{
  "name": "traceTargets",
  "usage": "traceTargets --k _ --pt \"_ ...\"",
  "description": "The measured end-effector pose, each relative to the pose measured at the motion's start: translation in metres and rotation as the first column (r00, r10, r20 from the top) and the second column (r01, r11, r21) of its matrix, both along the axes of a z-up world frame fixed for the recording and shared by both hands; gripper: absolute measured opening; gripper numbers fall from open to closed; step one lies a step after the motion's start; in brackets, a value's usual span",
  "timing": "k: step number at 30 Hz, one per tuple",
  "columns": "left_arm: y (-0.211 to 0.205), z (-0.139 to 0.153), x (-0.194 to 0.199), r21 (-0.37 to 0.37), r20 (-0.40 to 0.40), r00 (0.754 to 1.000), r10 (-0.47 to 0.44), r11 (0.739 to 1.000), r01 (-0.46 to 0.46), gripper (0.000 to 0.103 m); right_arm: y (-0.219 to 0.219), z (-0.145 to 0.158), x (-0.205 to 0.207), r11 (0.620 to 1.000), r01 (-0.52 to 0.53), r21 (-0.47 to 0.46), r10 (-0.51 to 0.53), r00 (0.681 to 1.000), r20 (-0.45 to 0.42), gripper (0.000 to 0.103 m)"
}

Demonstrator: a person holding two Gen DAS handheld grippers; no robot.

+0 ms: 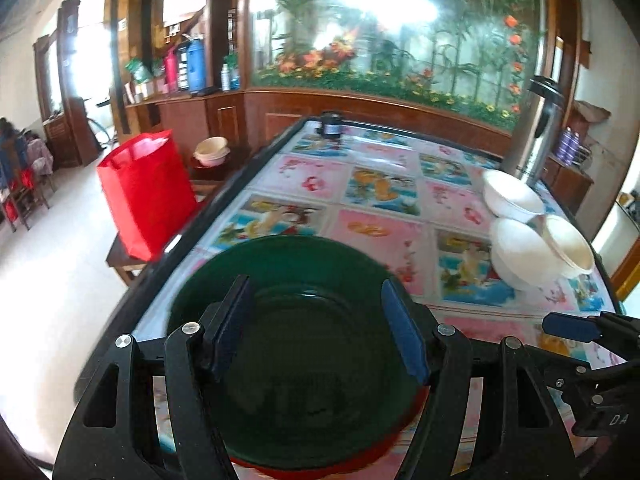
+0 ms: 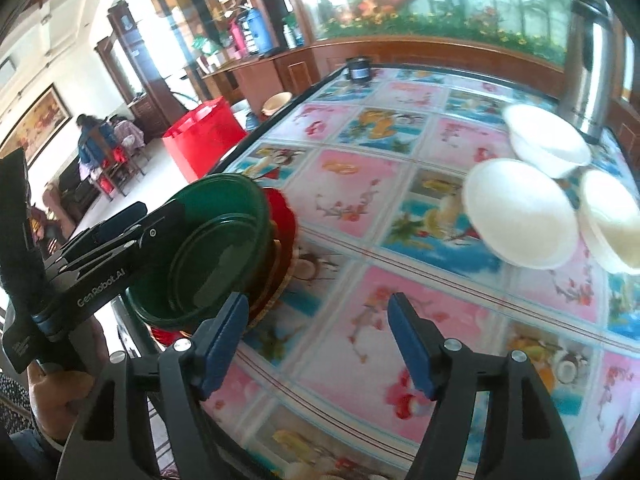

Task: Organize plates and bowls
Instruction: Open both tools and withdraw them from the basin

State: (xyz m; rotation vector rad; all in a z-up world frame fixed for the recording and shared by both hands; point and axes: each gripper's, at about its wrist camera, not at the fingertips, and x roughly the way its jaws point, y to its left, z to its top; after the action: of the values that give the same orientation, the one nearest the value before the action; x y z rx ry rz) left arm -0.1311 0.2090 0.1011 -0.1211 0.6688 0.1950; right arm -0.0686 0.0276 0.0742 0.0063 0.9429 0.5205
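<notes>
Two hand-held grippers stood wide, holding nothing — left hand-held gripper [image 1: 316,328] over stacked green plates [image 1: 296,340], right hand-held gripper [image 2: 316,340] above the counter [image 2: 400,240] — near three white bowls [image 2: 520,216].

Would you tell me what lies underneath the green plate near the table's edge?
Under the green plate sits a red dish, its rim showing at the side and front. How many pieces are stacked beneath, and their centres, stays covered.
</notes>
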Motion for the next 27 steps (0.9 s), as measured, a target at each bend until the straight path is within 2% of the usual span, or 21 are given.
traceTargets --k 8,15,27 --pt "-0.050 0.002 0.019 0.000 -0.005 0.995 -0.102 0.995 0.102 0.067 -0.056 0.001 -0.003 0.994 0.109 0.010 -0.109 0.994 -0.005 0.076" --pt "-0.092 -0.005 0.039 -0.019 -0.037 0.984 -0.173 0.985 0.172 0.067 -0.112 -0.003 -0.002 0.974 0.223 0.025 -0.223 0.975 -0.022 0.079" --pt "-0.143 -0.019 0.060 -0.025 -0.082 0.967 -0.242 0.970 0.241 0.067 -0.164 -0.012 -0.002 0.947 0.316 0.054 -0.313 0.948 -0.059 0.079"
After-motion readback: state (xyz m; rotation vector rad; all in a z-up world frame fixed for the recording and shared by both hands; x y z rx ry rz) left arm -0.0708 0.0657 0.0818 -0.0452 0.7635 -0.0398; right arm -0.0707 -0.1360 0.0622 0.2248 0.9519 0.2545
